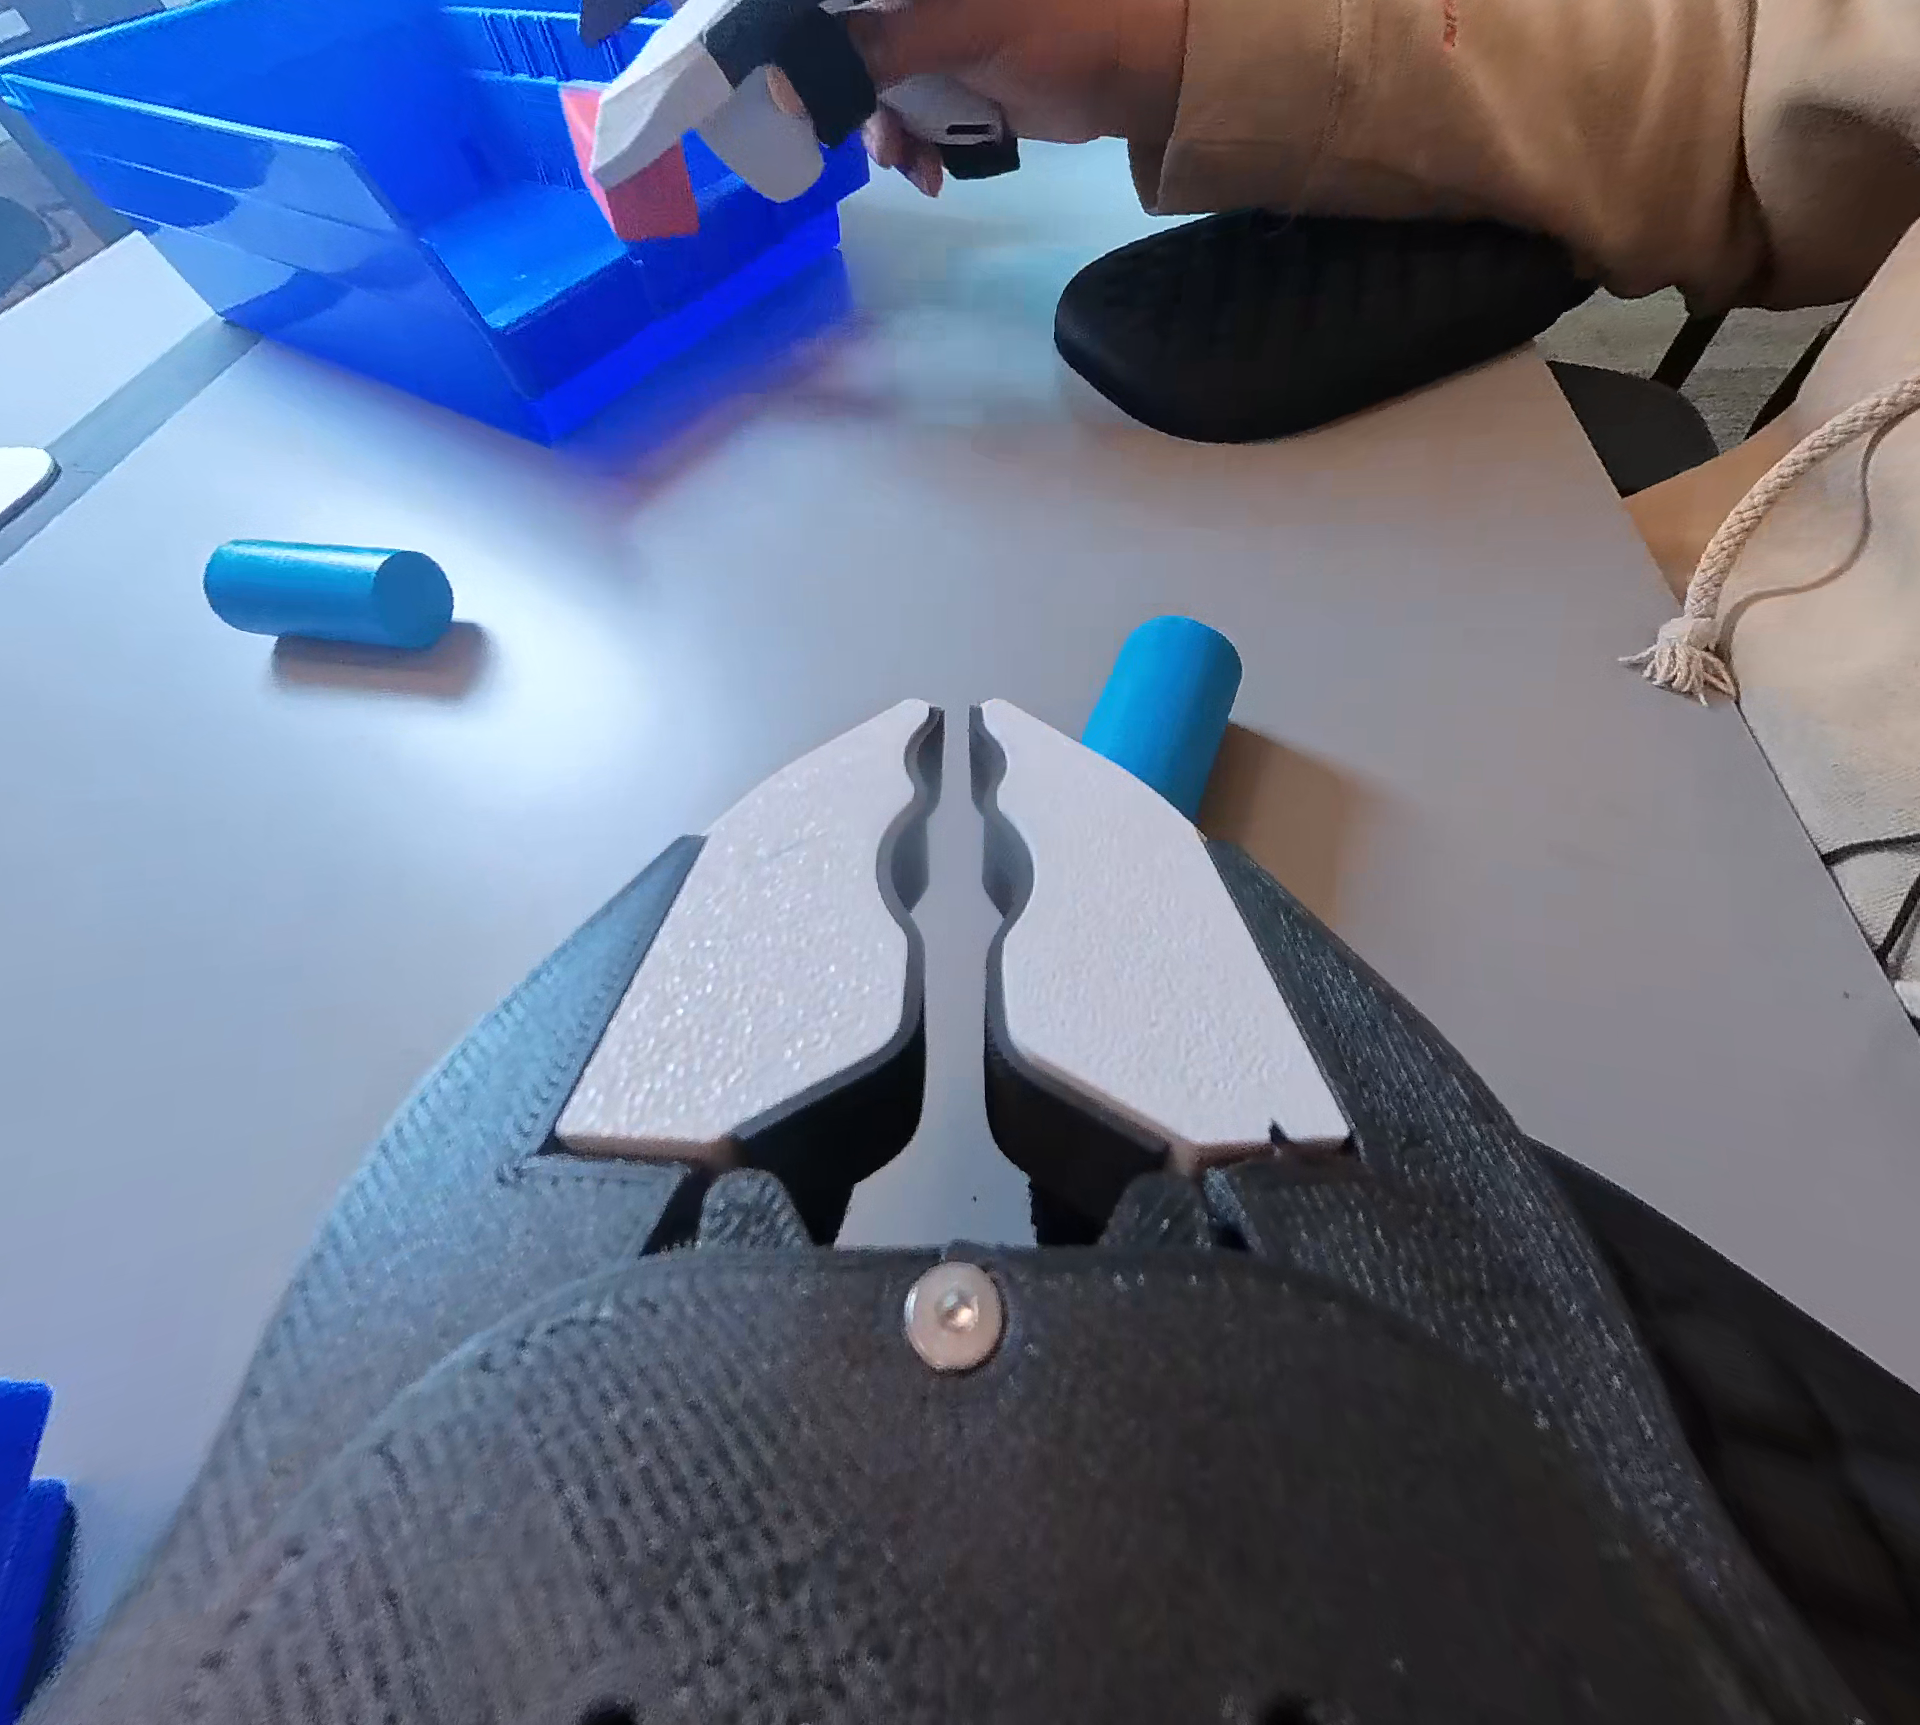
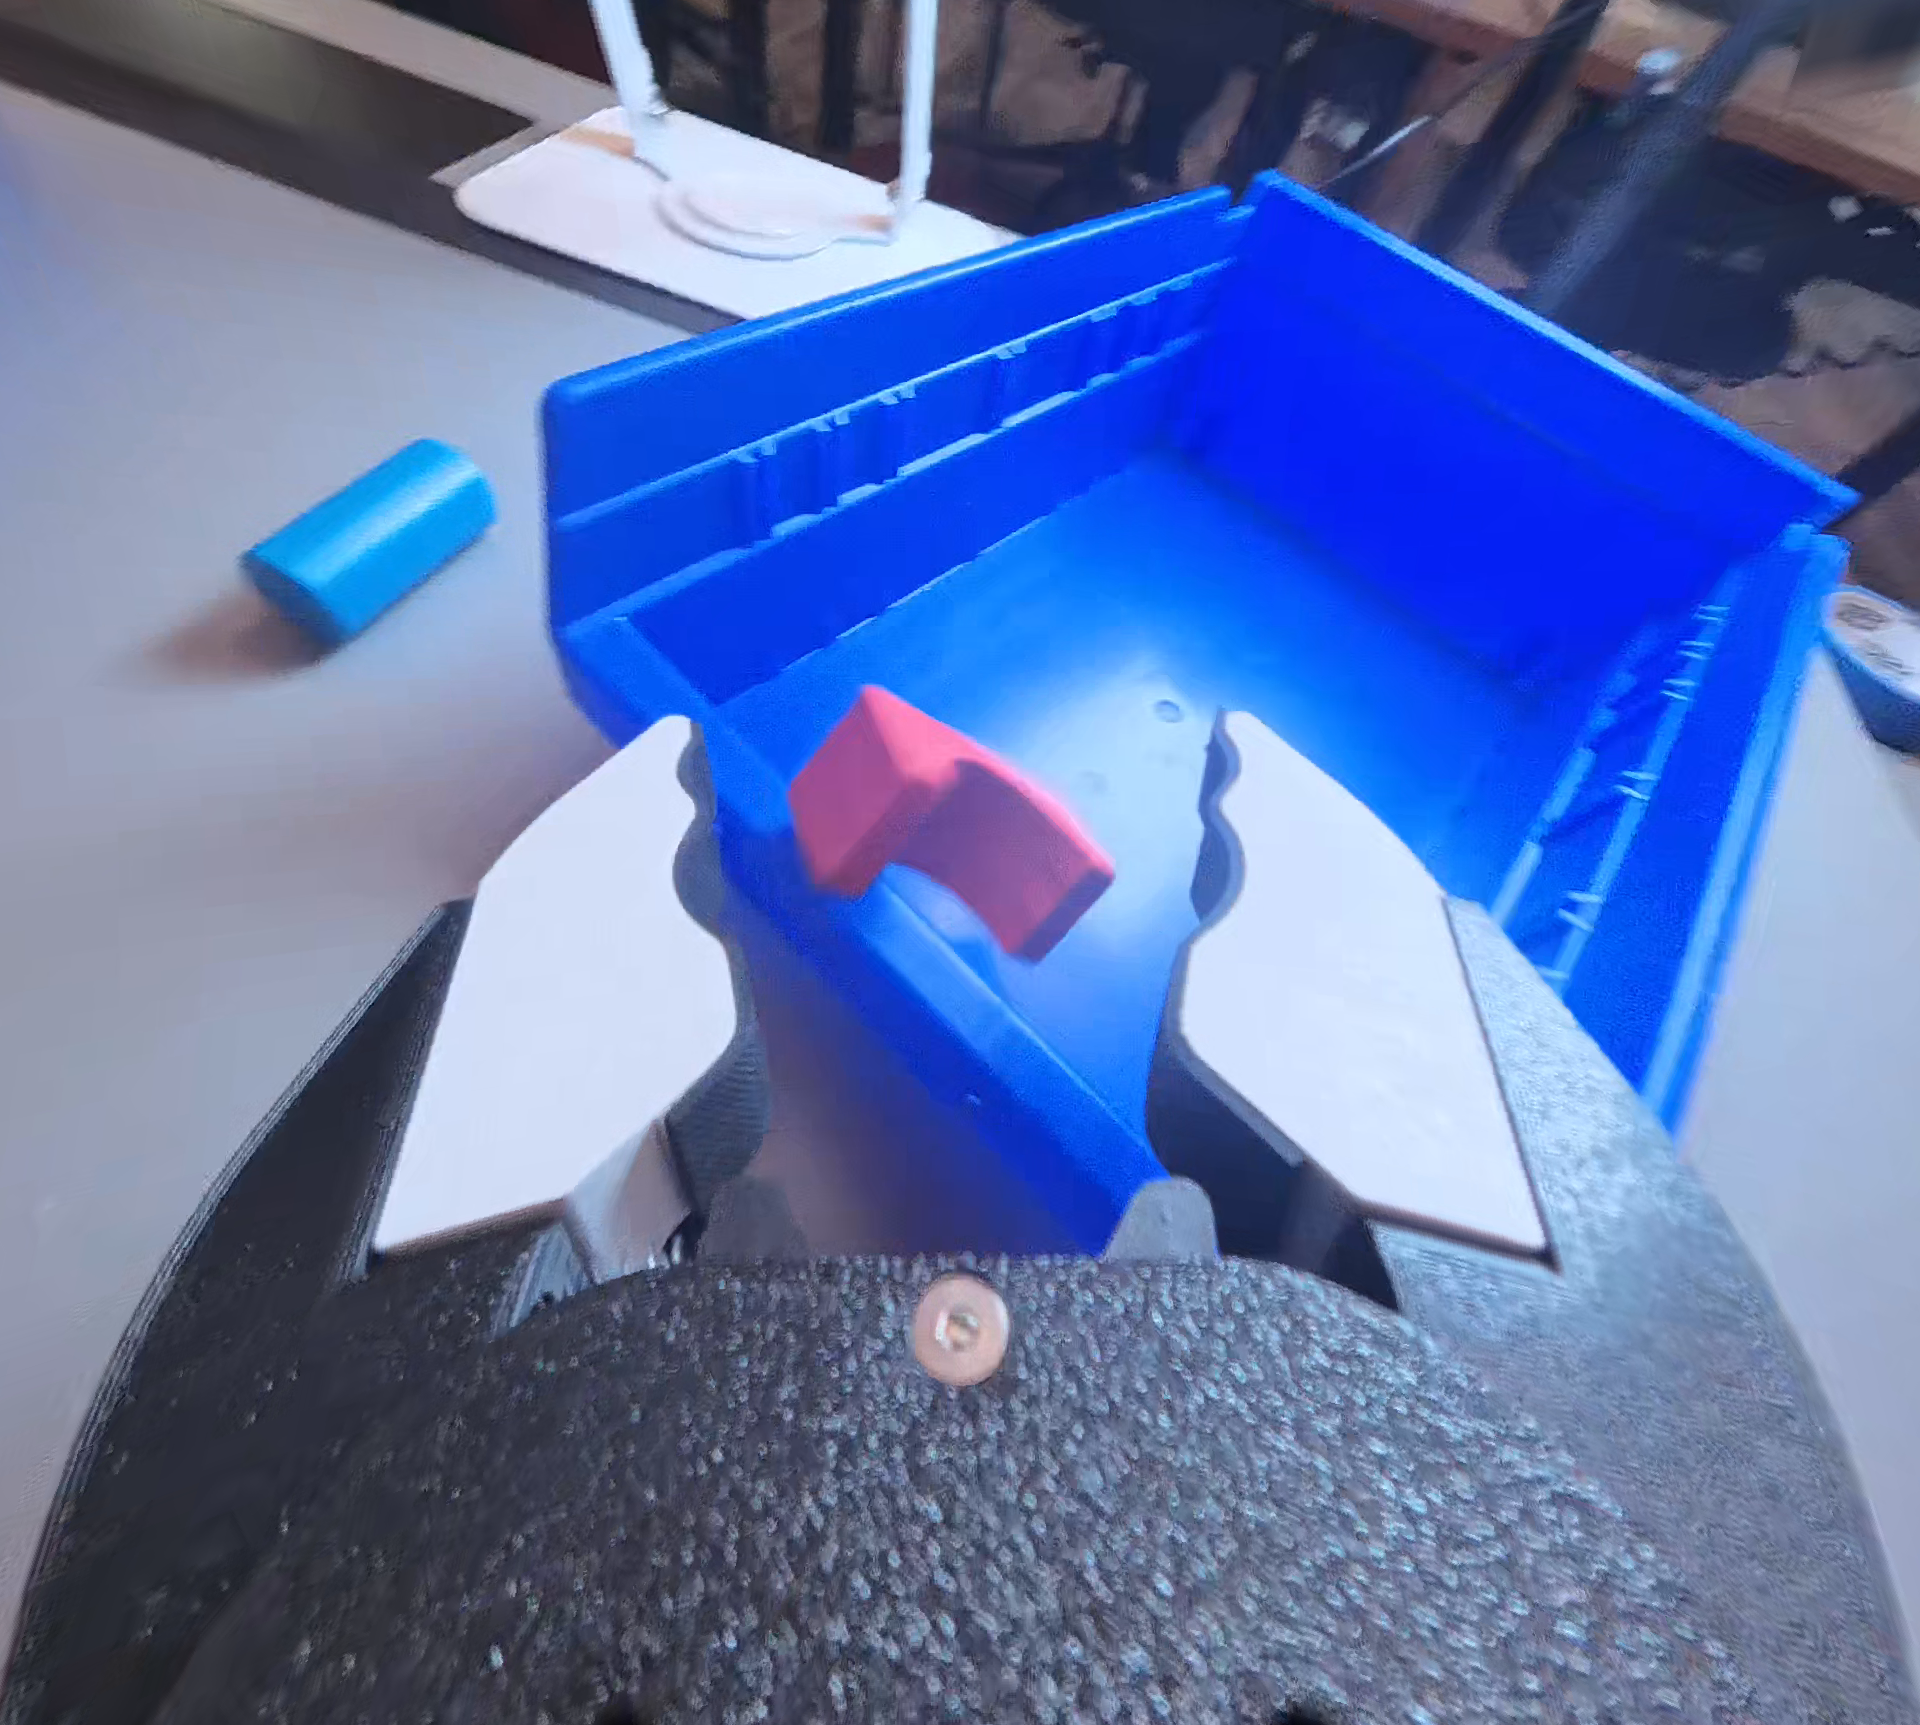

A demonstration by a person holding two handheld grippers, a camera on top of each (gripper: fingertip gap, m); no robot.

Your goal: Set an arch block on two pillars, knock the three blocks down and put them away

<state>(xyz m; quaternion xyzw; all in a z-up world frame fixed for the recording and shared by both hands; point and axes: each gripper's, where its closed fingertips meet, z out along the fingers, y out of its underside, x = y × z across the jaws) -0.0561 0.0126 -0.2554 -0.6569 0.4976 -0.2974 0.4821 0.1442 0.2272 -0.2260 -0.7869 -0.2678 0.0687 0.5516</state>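
Over the blue bin (image 2: 1455,470), at its low front lip, the right claw (image 2: 956,802) is hanging with fingers spread wide, pinching nothing. Red arch block (image 2: 935,818): sitting tilted at the bin's front edge between those fingers, whether resting or dropping cannot be told.

Two blue pillars are lying on their sides on the grey surface (image 1: 727,595), still to be put away. Near pillar (image 1: 1169,709): lying just right of the left claw (image 1: 956,719), partly hidden by its right finger, long axis running away from the camera. Far pillar (image 1: 327,592): lying well apart to the left, axis crosswise.

Left claw: hovering low, fingers nearly pressed together, gripping nothing. It is the nearer claw for both pillars and would probably need to spread and shift right for the near one.

Right hand (image 1: 1018,34): reaching forward, sleeve (image 1: 1455,86) lifted above a black pad (image 1: 1299,325).
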